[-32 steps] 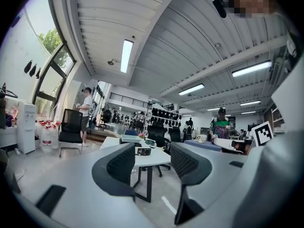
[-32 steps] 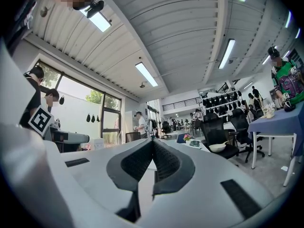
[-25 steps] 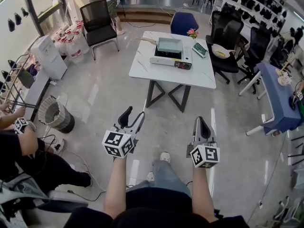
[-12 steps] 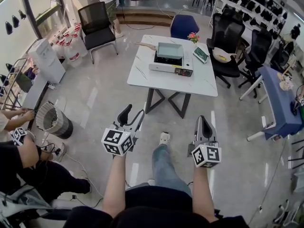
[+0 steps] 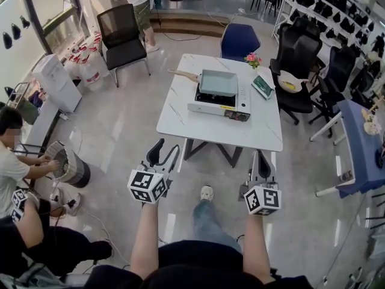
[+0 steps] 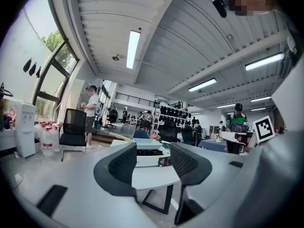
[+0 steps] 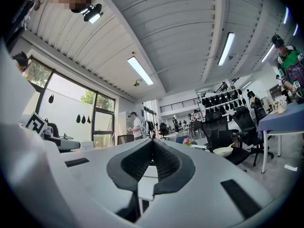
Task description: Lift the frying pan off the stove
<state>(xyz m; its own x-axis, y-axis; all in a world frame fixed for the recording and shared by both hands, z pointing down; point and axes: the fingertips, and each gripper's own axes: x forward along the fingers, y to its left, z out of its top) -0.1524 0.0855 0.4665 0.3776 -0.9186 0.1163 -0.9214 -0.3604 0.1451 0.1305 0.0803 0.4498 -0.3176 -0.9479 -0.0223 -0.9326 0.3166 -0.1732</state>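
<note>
A square pale-green frying pan [image 5: 218,82] with a wooden handle sits on a white portable stove [image 5: 220,103] on the white table [image 5: 180,116]. Both grippers hover over the floor, short of the table's near edge. My left gripper [image 5: 166,151] is open with nothing between its fingers. My right gripper [image 5: 259,159] is shut and empty. In the left gripper view, the stove [image 6: 151,159] and pan [image 6: 147,144] show far off between the spread jaws of the left gripper [image 6: 153,167]. In the right gripper view, the right gripper [image 7: 152,143] has its pads meeting at the tips.
A flower pot [image 5: 252,59] and a green book [image 5: 263,87] are on the table's far right. Black office chairs [image 5: 123,34] and a blue chair [image 5: 239,40] ring the table. A bin [image 5: 71,165] and seated people are at left, and a blue table [image 5: 361,143] at right.
The table with stove and pan has come closer and lower in the head view. Both grippers keep their pose, left open and right shut.
</note>
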